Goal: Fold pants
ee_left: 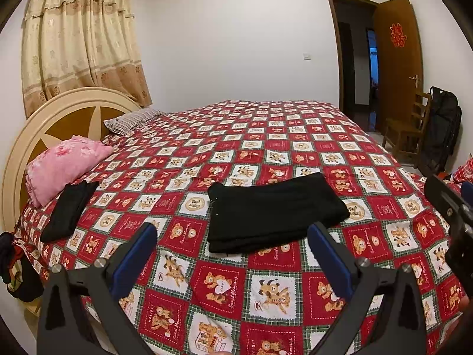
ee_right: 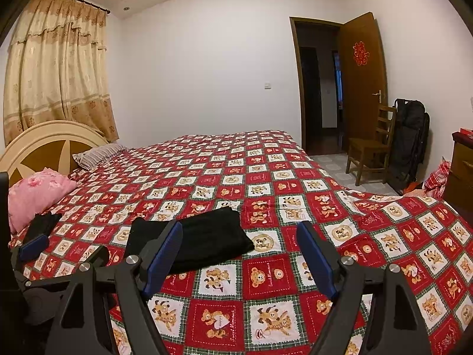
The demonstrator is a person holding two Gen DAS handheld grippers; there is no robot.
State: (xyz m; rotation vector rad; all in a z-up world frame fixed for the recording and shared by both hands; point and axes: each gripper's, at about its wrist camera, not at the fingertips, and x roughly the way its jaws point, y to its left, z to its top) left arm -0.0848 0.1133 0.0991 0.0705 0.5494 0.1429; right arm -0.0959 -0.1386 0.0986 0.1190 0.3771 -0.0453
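item: folded black pants (ee_left: 273,211), laid flat as a rectangular bundle on the bedspread (ee_left: 260,148) (red, white and green patchwork with bear motifs), near the front edge of the bed, just beyond both grippers and touched by neither.

item: left gripper (ee_left: 232,238), held above the bedspread; its blue-padded jaws are spread wide and nothing is held between them.

item: right gripper (ee_right: 239,238), held beside the left one; its jaws are likewise spread wide, with only bedspread seen in the gap. the pants are partly hidden behind its left finger (ee_right: 165,251).

item: second dark garment (ee_left: 69,210), laid well apart from the pants, toward the head of the bed, just beside a pink pillow (ee_left: 65,165).

item: striped pillow (ee_left: 133,119), set against the cream headboard (ee_left: 35,124).

item: wooden chair (ee_right: 371,145), placed by the open door (ee_right: 362,82).
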